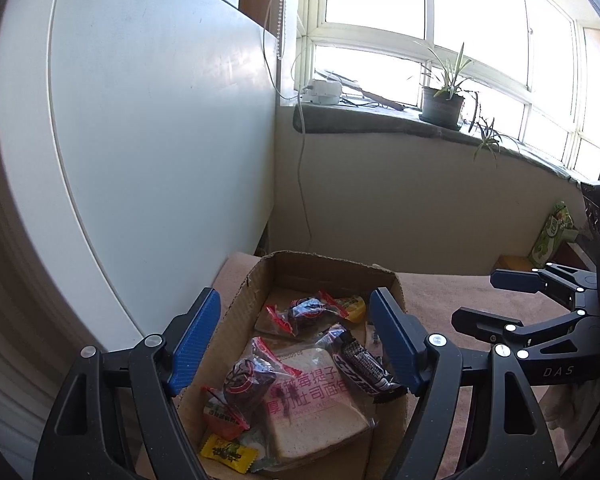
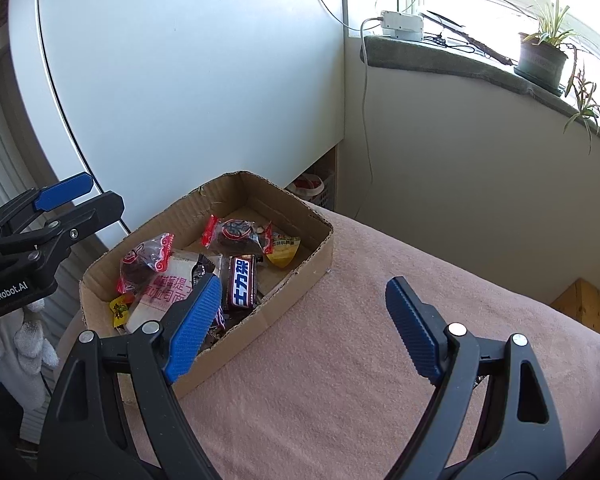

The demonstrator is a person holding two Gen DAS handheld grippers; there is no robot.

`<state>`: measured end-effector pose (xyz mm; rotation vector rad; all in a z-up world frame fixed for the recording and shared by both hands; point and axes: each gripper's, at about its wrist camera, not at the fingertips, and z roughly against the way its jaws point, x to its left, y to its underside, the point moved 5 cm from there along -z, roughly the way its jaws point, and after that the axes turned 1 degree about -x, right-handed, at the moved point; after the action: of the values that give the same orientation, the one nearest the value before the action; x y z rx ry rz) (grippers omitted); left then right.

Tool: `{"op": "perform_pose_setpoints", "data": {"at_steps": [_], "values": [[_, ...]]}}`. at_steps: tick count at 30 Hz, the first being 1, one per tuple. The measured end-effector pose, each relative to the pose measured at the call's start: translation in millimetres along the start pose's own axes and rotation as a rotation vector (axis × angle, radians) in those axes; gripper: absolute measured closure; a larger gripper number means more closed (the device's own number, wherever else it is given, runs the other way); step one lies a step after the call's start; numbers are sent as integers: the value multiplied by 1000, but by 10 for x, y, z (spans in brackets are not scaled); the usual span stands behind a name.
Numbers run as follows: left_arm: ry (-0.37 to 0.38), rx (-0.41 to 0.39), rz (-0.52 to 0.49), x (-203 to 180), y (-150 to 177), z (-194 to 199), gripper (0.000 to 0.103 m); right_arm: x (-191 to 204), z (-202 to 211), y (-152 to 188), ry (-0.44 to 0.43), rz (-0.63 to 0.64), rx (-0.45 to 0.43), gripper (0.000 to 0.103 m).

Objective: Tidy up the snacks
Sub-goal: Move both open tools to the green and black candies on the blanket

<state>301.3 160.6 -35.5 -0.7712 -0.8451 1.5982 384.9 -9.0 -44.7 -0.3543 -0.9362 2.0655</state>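
Open jaws above cardboard box [image 1: 260, 280] rim.

Bread packet [image 2: 160, 296] and chocolate bar [image 2: 242, 286] partly behind right gripper's finger [image 2: 194, 320] (print cut short)

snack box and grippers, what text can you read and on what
"DAS": right gripper body.
"GenRobot.AI": left gripper body.
"士力架": chocolate bar wrapper.
Pink print on toast bag: only partly legible.
Yellow candy and red-edged packets: too small to read.
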Motion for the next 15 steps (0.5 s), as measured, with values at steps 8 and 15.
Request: {"op": "perform_pose_setpoints", "data": {"at_steps": [8, 15], "values": [[31, 1, -21, -223, 22, 80, 26, -252, 238, 160, 37, -27, -12, 16], [80, 4, -46, -526, 43, 97, 26, -637, 434, 343, 91, -69, -12, 16]]}}
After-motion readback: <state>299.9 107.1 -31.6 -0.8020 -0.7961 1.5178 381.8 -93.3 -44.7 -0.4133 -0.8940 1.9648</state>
